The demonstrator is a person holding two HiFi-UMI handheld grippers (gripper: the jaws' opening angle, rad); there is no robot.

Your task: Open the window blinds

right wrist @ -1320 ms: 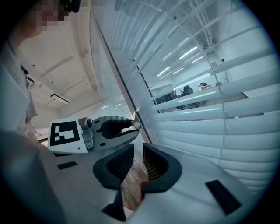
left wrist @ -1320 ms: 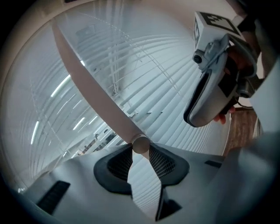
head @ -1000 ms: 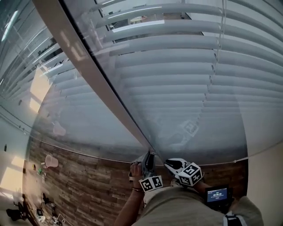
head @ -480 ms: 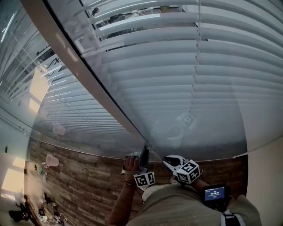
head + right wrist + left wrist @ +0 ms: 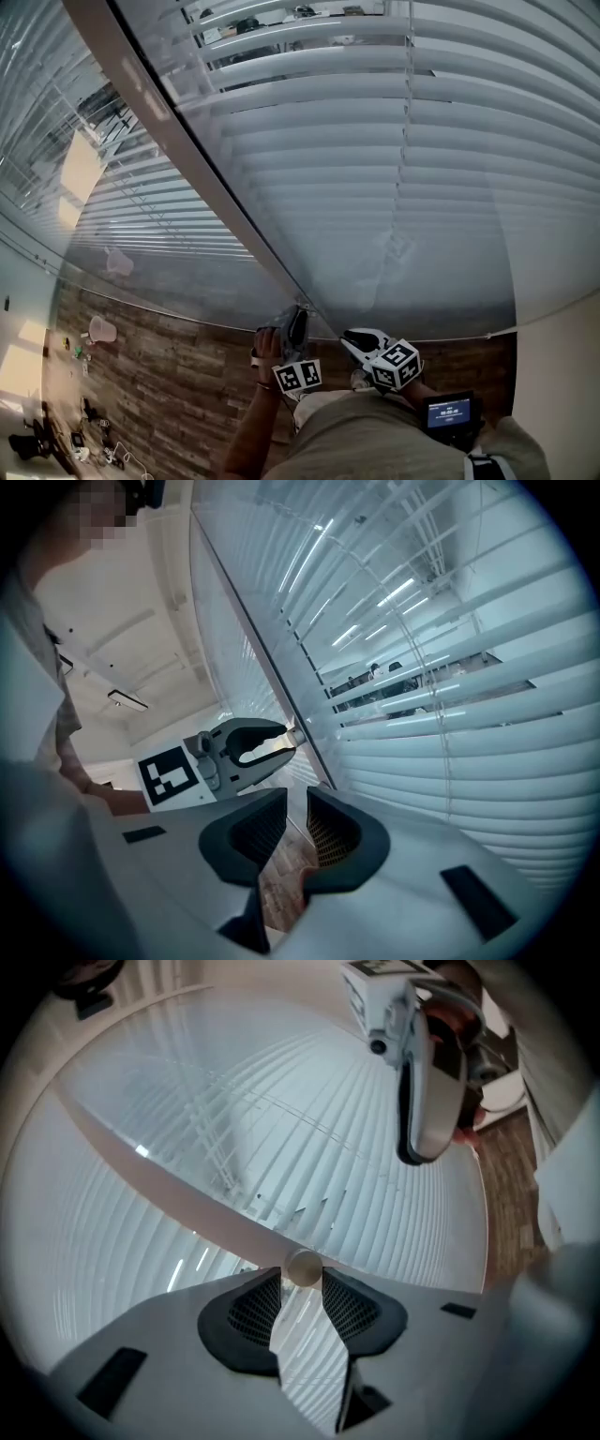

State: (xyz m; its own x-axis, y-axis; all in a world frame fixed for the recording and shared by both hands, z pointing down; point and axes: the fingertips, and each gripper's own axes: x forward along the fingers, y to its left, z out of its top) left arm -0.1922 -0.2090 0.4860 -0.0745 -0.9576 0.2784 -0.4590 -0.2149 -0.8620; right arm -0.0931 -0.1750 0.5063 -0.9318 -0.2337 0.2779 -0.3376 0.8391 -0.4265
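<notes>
Below blinds (image 5: 422, 169), 6 o'clock: 1 left gripper (image 5: 303, 1283), jaws just opening, pads touching tilt wand (image 5: 303, 1267) tip; 1 right gripper (image 5: 295, 810), at its 3 o'clock, slightly parted, empty.

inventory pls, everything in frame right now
blinds: 1 set, white slats, across the window ahead
cord: 1, white, runs down the blinds
wand: 1, pale grey, slants down to the left gripper
floor: brown wood planks, below
screen device: 1, dark, lit blue, at the person's waist
small items: several, far left on the floor, too small to tell
left hand-held gripper: grey, pads on the wand's end, jaws just opened a little
right hand-held gripper: grey, jaws apart, empty
hand: 1, on the left gripper
shirt: beige, bottom edge
</notes>
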